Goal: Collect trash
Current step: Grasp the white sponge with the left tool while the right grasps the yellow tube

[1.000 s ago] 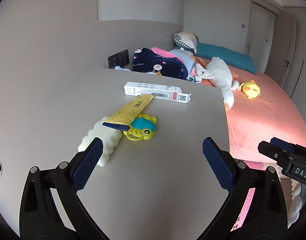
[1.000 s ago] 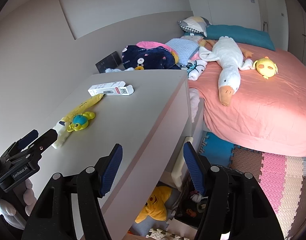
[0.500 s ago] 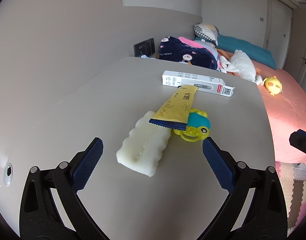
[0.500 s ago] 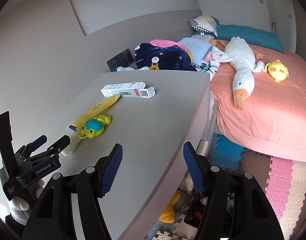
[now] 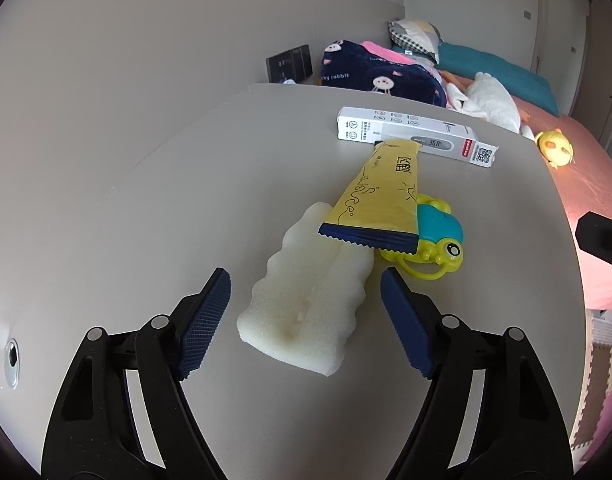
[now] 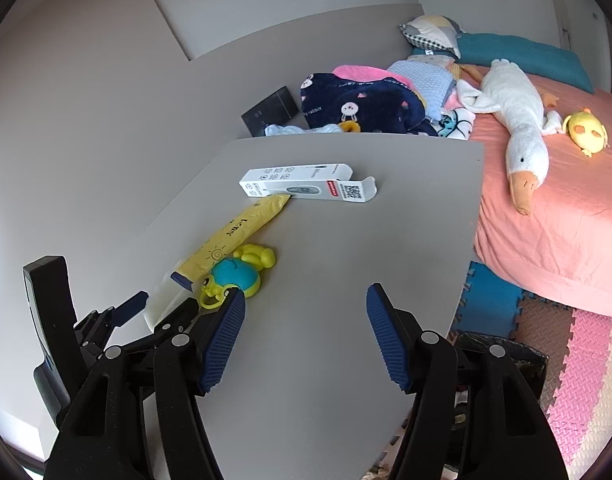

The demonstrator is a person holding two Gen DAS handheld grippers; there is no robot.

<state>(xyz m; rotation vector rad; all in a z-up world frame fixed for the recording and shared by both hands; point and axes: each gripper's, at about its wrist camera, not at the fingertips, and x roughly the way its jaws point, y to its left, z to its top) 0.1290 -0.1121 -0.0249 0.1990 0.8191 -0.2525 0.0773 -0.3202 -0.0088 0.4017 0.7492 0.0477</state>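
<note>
A cream foam block [image 5: 309, 308] lies on the grey table [image 5: 186, 200]. A yellow wrapper [image 5: 379, 200] lies across its far end and over a yellow-and-teal toy [image 5: 435, 240]. A white thermometer box [image 5: 409, 134] lies beyond. My left gripper [image 5: 306, 320] is open, its jaws on either side of the foam's near end, not touching it. My right gripper [image 6: 306, 336] is open and empty over the table's near part, to the right of the toy [image 6: 234, 276], wrapper [image 6: 242, 232] and box [image 6: 306, 186]. The left gripper [image 6: 146, 312] shows at the foam [image 6: 160, 304].
A bed [image 6: 565, 220] with a plush goose [image 6: 517, 128], a yellow plush [image 6: 585, 128] and blankets [image 6: 357, 104] stands beyond the table's right edge. Foam floor mats [image 6: 577, 360] and a dark bin [image 6: 505, 356] lie below. A wall runs along the table's left side.
My left gripper has moved forward to the foam block and its jaws have narrowed around it. My right gripper has moved forward over the table.
</note>
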